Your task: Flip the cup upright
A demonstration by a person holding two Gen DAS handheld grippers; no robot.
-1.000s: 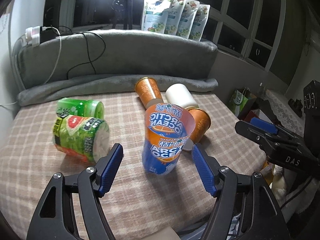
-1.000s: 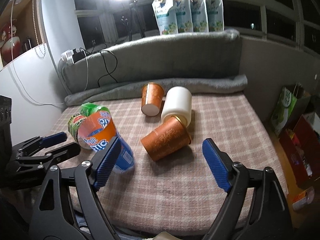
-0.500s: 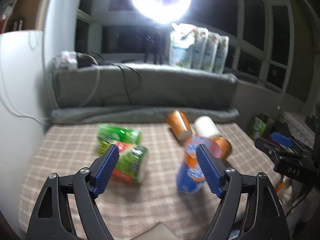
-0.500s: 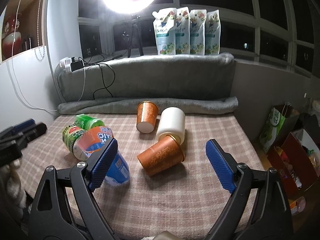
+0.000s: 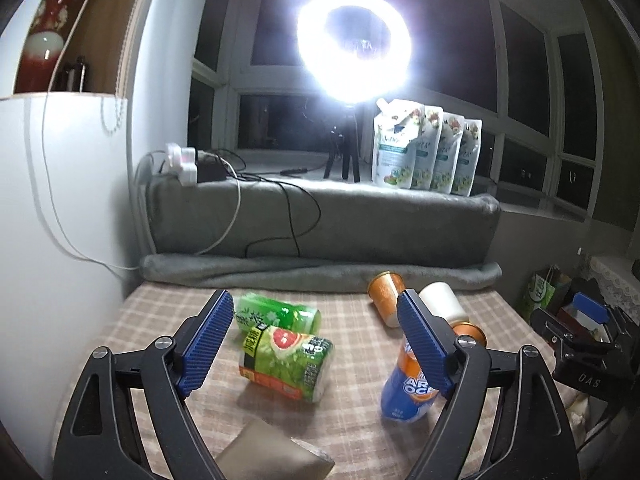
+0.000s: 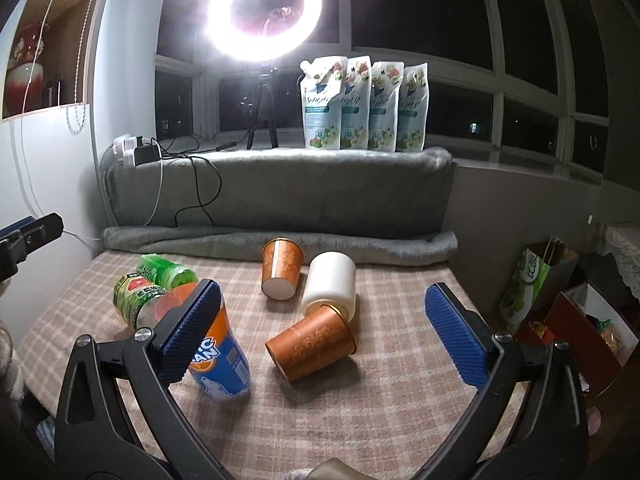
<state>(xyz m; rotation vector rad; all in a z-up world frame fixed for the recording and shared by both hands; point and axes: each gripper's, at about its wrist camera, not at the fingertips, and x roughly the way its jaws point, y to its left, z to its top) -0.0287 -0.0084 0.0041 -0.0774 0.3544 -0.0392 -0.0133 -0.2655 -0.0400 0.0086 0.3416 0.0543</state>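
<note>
An orange-and-blue Arctic Ocean cup (image 5: 402,390) stands on the checked tablecloth (image 5: 352,344) with its wide mouth up, leaning slightly. My left gripper (image 5: 316,340) hangs open above the near table edge; the cup is partly behind its right finger and nothing is between the pads. My right gripper (image 6: 324,334) is open too and holds nothing. In the right wrist view, its left finger covers part of that cup (image 6: 222,364). Two orange cups (image 6: 312,342) (image 6: 280,268) and a white cup (image 6: 330,286) lie on their sides mid-table.
Two green drink cups (image 5: 286,360) (image 5: 280,314) lie on their sides at the left. A grey cushion (image 6: 280,196) with cables and a power strip backs the table. Pouches (image 6: 364,108) and a ring light (image 6: 264,12) stand behind. Bags and boxes (image 6: 560,304) sit on the floor at the right.
My left gripper has drawn back and up from the Arctic Ocean cup, which was between its open fingers and stays standing. The right gripper has also lifted and backed off a little.
</note>
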